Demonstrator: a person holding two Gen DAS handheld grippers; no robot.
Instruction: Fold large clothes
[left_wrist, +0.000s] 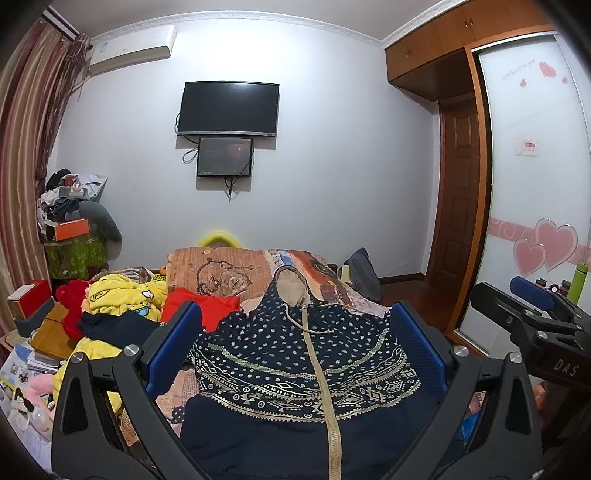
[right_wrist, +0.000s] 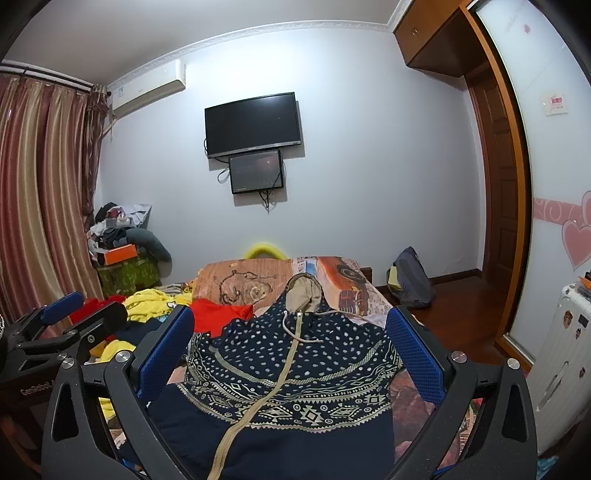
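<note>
Navy fabric fills the middle: the hooded jacket (left_wrist: 295, 354) lies flat on the bed (left_wrist: 221, 273), zipper up, hood toward the far wall. The left tool (left_wrist: 295, 332) hovers over it, blue pads spread wide, gripping nothing. The right tool (right_wrist: 291, 339) hangs alongside, equally wide apart. Yellow and red clothes (left_wrist: 122, 299) are heaped to the left.

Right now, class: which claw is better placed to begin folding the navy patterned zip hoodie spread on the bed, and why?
Probably the left claw: open, its fingers frame the navy patterned zip hoodie squarely about the zip. The right claw, also open, sits right of the zip. The difference is slight.
</note>
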